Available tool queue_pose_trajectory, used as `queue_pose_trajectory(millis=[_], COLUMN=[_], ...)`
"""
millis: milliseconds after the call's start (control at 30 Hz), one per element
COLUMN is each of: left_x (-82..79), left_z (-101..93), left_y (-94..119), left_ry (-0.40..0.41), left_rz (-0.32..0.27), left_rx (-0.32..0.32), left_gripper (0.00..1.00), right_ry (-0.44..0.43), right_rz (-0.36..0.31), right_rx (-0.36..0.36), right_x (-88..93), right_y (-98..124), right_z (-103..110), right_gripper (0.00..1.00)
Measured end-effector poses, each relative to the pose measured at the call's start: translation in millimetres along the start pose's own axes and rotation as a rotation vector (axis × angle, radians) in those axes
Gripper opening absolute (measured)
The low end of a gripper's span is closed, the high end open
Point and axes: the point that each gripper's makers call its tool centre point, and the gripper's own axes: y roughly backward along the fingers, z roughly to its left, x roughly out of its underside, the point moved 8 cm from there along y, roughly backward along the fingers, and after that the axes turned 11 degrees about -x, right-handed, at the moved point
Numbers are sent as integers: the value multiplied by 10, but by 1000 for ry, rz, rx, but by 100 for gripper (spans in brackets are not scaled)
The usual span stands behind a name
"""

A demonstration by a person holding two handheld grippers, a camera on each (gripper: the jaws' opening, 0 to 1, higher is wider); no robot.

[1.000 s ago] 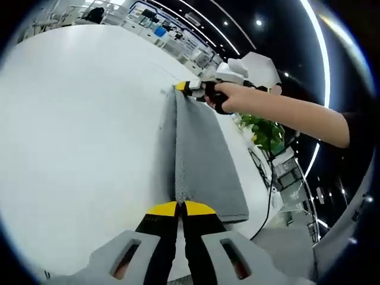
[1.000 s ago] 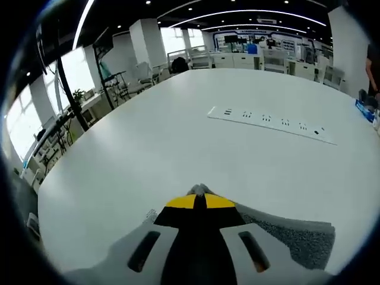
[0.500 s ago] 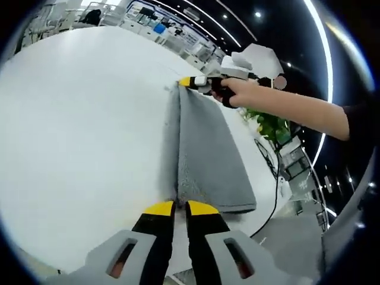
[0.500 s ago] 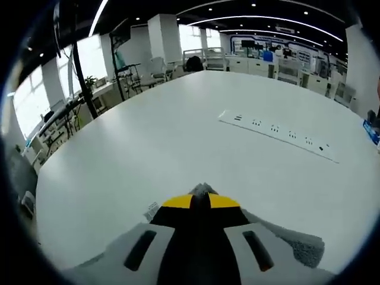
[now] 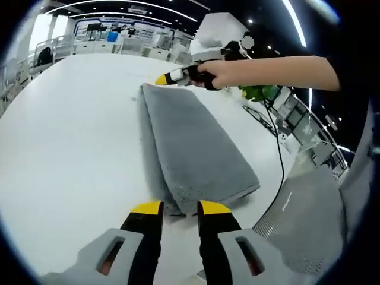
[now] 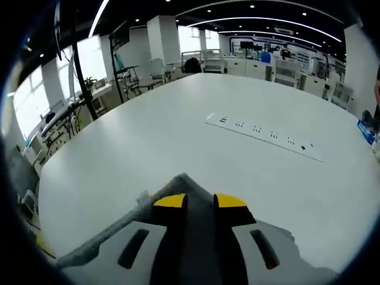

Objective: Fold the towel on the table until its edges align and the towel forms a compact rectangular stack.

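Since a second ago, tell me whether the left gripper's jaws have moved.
Yes. The left gripper was shut on the towel edge; now its jaws stand apart, with the near edge lying on the table between them.

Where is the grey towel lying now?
In the left gripper view, the folded towel lies on the white table, stretching between the left gripper and right gripper.

Folded grey towel on white table, left gripper fingers apart at its near end.
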Motion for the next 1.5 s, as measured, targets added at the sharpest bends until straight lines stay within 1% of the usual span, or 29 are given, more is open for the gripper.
queue_pose_trajectory(millis=[67, 133, 233, 333, 400, 467, 600, 633, 667, 733, 867, 967, 1000, 1133, 1167, 1267, 1367, 1433, 1500], left_x=[-39, -86, -149, -189, -206, -214, -242, -253, -269, -299, -412, -529, -565, -646, -673, -717, -736, -739, -729], left_z=[12, 31, 68, 77, 76, 77, 115, 134, 172, 229, 279, 348, 377, 423, 437, 457, 457, 442, 428], left_y=[-14, -37, -78, -104, -115, -121, -150, -162, -182, -214, -282, -364, -402, -500, -533, -609, -694, -726, -772], left_ry=[23, 17, -46, -107, -138, -143, -125, -107, -60, -29, -35, -36, -24, -23, -22, 1, 4, -1, 1], left_rz=[-13, -19, -14, -9, -3, -2, -14, -26, -40, -51, -66, -83, -86, -87, -88, -84, -74, -67, -58], left_rx=[7, 7, 1, 16, 21, 24, 24, 22, 1, -14, -35, -46, -49, -54, -56, -63, -62, -61, -54], left_gripper=[25, 26, 29, 34, 36, 37, 38, 38, 38, 38, 38, 38, 38, 38, 38, 38, 38, 38, 36], right_ry=[-8, -11, -9, -16, -31, -41, -65, -72, -93, -128, -126, -160, -163, -182, -196, -228, -262, -332, -360], right_rz=[3, 11, 27, 32, 34, 34, 37, 37, 32, 15, 16, -11, -12, -15, -11, -25, -24, -57, -73], right_rx=[6, 7, 3, 8, 17, 25, 36, 37, 39, 36, 31, 35, 32, 35, 53, 79, 88, 104, 100], right_x=[41, 86, 151, 207, 247, 291, 399, 421, 446, 489, 560, 609, 629, 751, 796, 871, 992, 1065, 1130], right_y=[77, 143, 252, 343, 414, 484, 607, 631, 658, 705, 765, 832, 848, 924, 965, 1034, 1094, 1167, 1197], right_z=[-30, -63, -65, -105, -108, -99, -91, -88, -78, -60, -3, 42, 62, 133, 173, 185, 189, 269, 319], right_gripper=[17, 18, 19, 19, 20, 20, 20, 20, 20, 20, 20, 20, 20, 22, 22, 26, 26, 24, 24])
